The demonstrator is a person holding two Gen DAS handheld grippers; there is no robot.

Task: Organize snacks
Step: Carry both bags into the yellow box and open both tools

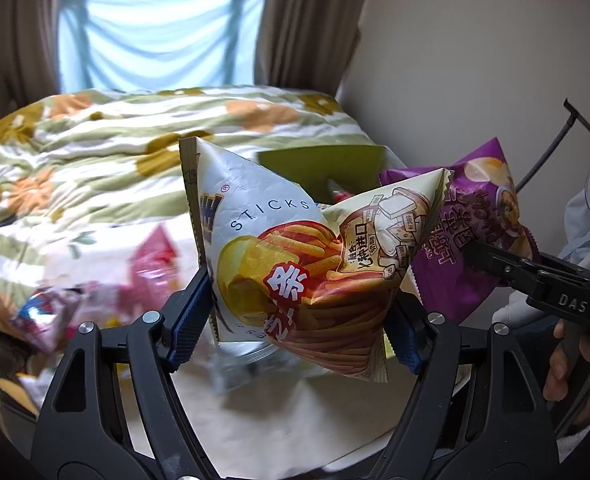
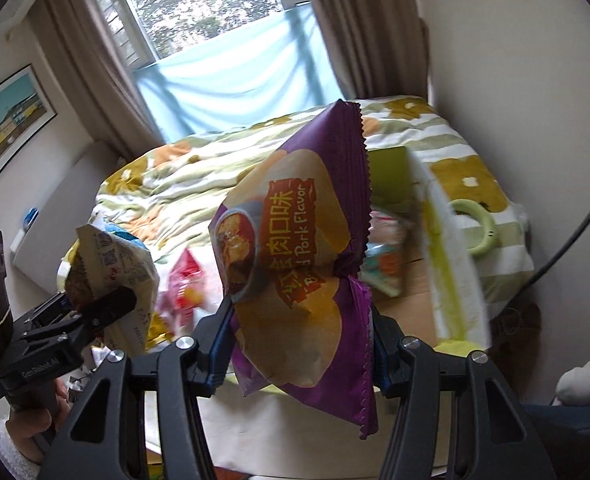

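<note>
Between the blue-padded fingers of the left gripper (image 1: 301, 316), a white and orange sticks bag (image 1: 295, 264) hangs pinched at its middle, its foil creased where the pads bite. Just to the right of those fingers, the right gripper (image 1: 491, 258) reaches in from the side, its black fingers clamped on a purple chip bag (image 1: 471, 232) whose edge lies against the sticks bag.

Seen along the right gripper's (image 2: 299, 320) own fingers, the purple bag (image 2: 295, 264) is squeezed at its waist and stands tilted, its serrated seam running down the right side. Left of these fingers, the left gripper (image 2: 107, 304) holds the sticks bag (image 2: 111, 264) aloft, well apart from the purple one in this view.

Beyond both sets of fingers, a green box (image 2: 447, 248) sits open on the bed (image 1: 95, 152), a few packets (image 2: 383, 264) lying inside it. More snacks (image 1: 151, 268), red and pink, lie blurred on the floral quilt to the left of the left fingers. A light green ring (image 2: 475, 228) rests on the quilt just past the box's right wall. Behind the bed, a blue cloth (image 1: 159, 36) covers the lower window between brown curtains (image 2: 95, 80).
</note>
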